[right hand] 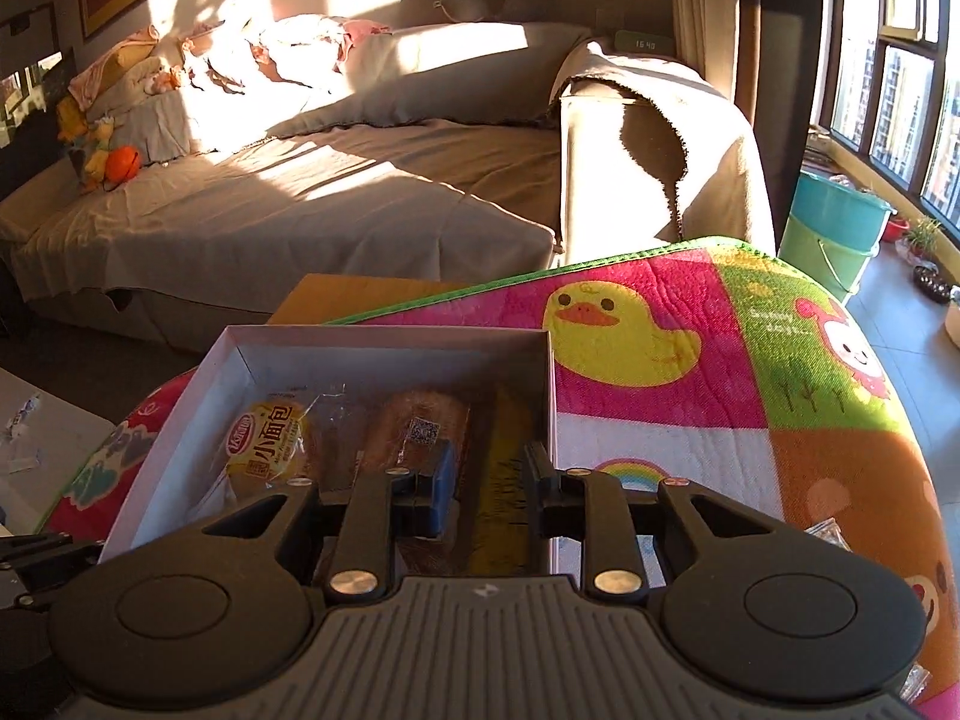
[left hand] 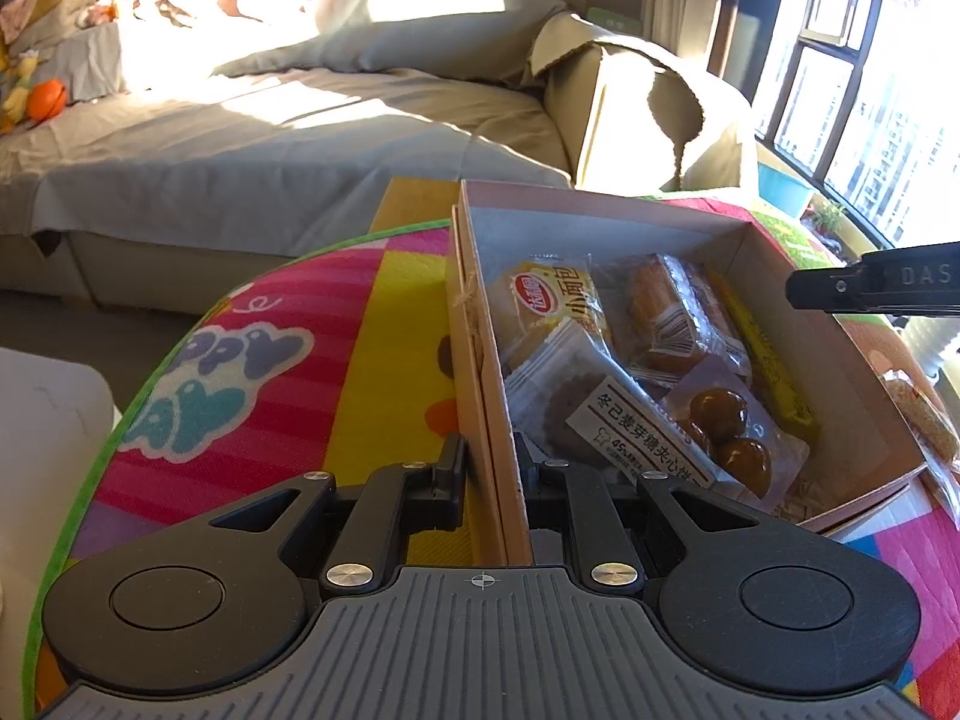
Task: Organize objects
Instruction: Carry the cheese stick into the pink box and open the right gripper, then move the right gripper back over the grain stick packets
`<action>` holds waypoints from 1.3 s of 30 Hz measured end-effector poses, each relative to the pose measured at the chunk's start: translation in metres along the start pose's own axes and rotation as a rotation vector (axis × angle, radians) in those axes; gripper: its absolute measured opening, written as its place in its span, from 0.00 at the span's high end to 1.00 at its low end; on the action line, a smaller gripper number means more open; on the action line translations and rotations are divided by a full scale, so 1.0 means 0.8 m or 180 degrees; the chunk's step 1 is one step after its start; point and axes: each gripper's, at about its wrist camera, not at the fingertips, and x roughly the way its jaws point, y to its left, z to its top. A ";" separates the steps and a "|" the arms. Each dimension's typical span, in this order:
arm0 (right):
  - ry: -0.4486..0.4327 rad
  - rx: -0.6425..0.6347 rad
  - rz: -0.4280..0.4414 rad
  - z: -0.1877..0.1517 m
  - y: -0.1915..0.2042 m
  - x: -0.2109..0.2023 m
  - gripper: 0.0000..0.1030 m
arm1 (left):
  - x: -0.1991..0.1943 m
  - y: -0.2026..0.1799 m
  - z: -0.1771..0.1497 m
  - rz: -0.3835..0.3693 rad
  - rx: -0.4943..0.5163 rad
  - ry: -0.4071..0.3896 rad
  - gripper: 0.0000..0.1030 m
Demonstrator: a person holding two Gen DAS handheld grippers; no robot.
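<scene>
Left wrist view: my left gripper [left hand: 491, 468] pinches the left wall of the cardboard box [left hand: 480, 324], which lies on the colourful mat [left hand: 336, 324] with snack packets [left hand: 636, 372] inside. My right gripper [right hand: 487, 477] hangs open above the box, holding nothing.

One open box [left hand: 480, 360] sits mid-frame, holding five wrapped snacks [left hand: 606, 414]. One more packet [left hand: 924, 420] lies at right, outside it.

Low warm sunlight from the window [right hand: 888, 78], glare, fisheye-bent edges.

pink mat [right hand: 690, 420] w/ yellow duck [right hand: 612, 330]
</scene>
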 end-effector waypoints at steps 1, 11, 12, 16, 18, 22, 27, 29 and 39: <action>-0.0039 0.0031 0.0010 -0.002 -0.007 -0.009 0.77 | 0.000 0.000 0.000 0.0001 0.0002 -0.0001 0.85; -0.0139 0.0230 -0.0697 -0.080 -0.127 -0.093 0.64 | 0.000 0.001 -0.001 -0.0011 -0.0045 -0.0027 0.84; -0.0058 0.0298 -0.0714 -0.092 -0.140 -0.096 0.63 | 0.000 0.001 -0.001 -0.0010 -0.0053 -0.0029 0.84; 0.0129 0.0438 -0.0808 -0.128 -0.170 -0.094 0.49 | 0.000 0.000 -0.001 -0.0004 -0.0057 -0.0028 0.85; 0.0153 0.0475 -0.0795 -0.134 -0.177 -0.090 0.47 | 0.000 -0.001 -0.001 0.0003 -0.0049 -0.0023 0.85; 0.0137 0.0425 -0.0741 -0.135 -0.176 -0.081 0.40 | 0.000 -0.002 -0.001 0.0020 -0.0033 -0.0013 0.85; 0.0165 0.0342 -0.0700 -0.135 -0.172 -0.062 0.30 | -0.001 -0.002 -0.001 0.0031 -0.0036 -0.0006 0.85; 0.0185 0.0379 -0.0706 -0.136 -0.174 -0.055 0.30 | -0.002 -0.002 -0.002 0.0032 -0.0031 -0.0006 0.85; 0.0224 0.0032 -0.0248 -0.144 -0.120 -0.072 0.38 | -0.002 -0.003 -0.002 0.0034 -0.0025 -0.0004 0.85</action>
